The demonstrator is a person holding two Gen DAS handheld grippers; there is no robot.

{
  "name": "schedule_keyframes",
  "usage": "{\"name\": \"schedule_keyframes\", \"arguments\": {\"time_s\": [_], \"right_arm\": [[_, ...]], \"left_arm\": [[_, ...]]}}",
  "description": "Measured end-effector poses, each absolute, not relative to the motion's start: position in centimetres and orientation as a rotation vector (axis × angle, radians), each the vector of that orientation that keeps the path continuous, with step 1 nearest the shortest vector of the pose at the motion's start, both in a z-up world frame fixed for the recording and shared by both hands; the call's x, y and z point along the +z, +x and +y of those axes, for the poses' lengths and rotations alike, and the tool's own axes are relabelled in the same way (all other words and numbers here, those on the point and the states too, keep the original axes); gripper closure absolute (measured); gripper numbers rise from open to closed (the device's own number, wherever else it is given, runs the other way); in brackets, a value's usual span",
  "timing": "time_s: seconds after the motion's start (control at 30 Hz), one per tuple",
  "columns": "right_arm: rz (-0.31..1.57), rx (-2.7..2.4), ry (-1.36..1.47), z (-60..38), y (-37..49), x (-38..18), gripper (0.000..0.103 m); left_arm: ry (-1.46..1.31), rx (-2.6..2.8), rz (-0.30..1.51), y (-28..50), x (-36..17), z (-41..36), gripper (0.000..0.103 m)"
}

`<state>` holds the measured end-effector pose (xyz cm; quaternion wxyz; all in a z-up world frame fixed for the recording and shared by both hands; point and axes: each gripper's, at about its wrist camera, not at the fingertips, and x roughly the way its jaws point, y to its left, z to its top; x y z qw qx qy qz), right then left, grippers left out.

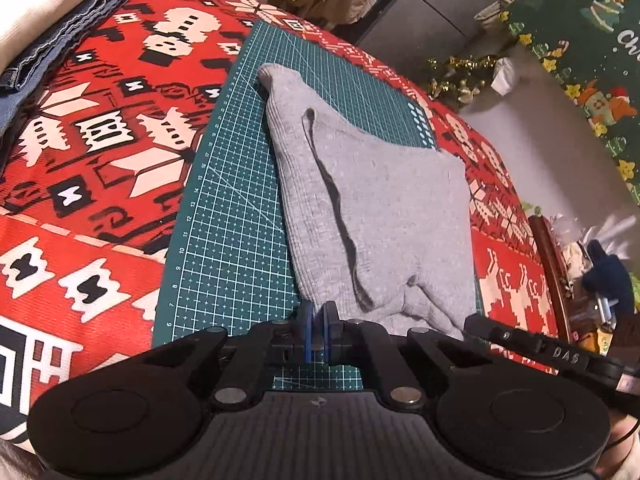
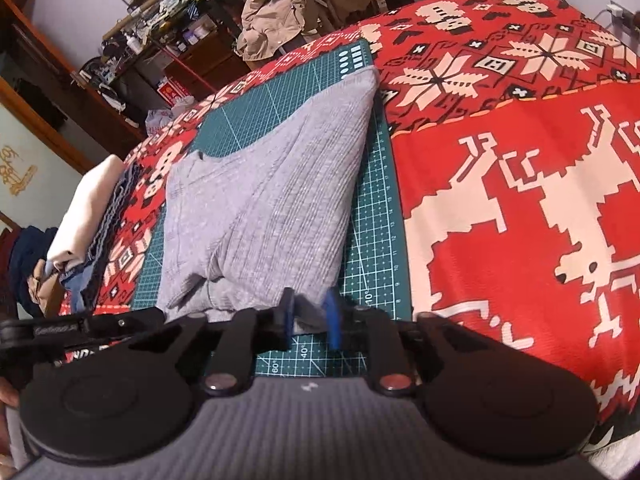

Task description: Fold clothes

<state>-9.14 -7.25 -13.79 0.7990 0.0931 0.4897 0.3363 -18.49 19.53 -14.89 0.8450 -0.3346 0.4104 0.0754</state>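
A grey ribbed garment (image 1: 384,216) lies folded on the green cutting mat (image 1: 224,240), one narrow end reaching the mat's far side. At the garment's near left edge my left gripper (image 1: 318,318) is shut, a sliver of grey cloth pinched between its blue pads (image 1: 306,320). The right wrist view shows the same garment (image 2: 260,200) on the mat (image 2: 376,232). My right gripper (image 2: 309,314) sits at its near right corner. That bunched corner fills the narrow gap between the pads (image 2: 332,316), which touch it on both sides.
A red patterned cloth (image 1: 92,152) covers the surface under the mat. Folded white and blue clothes (image 1: 44,28) are stacked at its far left. A beige coat (image 2: 280,4) hangs behind. Shelves and furniture (image 2: 132,40) stand beyond the table's far edge.
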Motion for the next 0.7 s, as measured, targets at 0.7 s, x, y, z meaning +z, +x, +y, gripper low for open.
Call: {"name": "schedule_keyframes", "arguments": {"time_s": [0.7], "right_arm": [[1.146, 0.876, 0.130, -3.9, -16.6, -13.2, 0.096]], "left_arm": [[-0.548, 0.281, 0.878, -22.4, -13.4, 22.8, 0.098]]}}
